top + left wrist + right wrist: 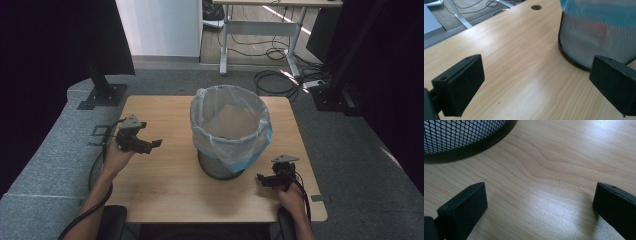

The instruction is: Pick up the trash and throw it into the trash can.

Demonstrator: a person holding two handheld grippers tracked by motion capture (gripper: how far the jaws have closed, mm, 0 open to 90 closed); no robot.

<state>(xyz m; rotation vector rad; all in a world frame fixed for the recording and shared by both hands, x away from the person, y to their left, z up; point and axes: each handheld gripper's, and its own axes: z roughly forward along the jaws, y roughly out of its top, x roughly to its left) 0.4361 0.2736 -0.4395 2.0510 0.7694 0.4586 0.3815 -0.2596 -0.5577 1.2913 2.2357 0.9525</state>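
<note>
Here, both grippers (155,144) (260,178) agape beside bin (220,167).

Mid-worktop blocked by bin; both flanks open.
Bare worktop (165,180) is seen left, right and in front of the mesh bin (220,167). Left claw (150,145) is held well apart from it, right claw (261,179) near its base; the liner (230,125) overhangs the rim.

A light wooden table (165,190) stands on grey carpet (350,150), with a white desk frame (260,27) and loose cables (272,80) behind.
</note>
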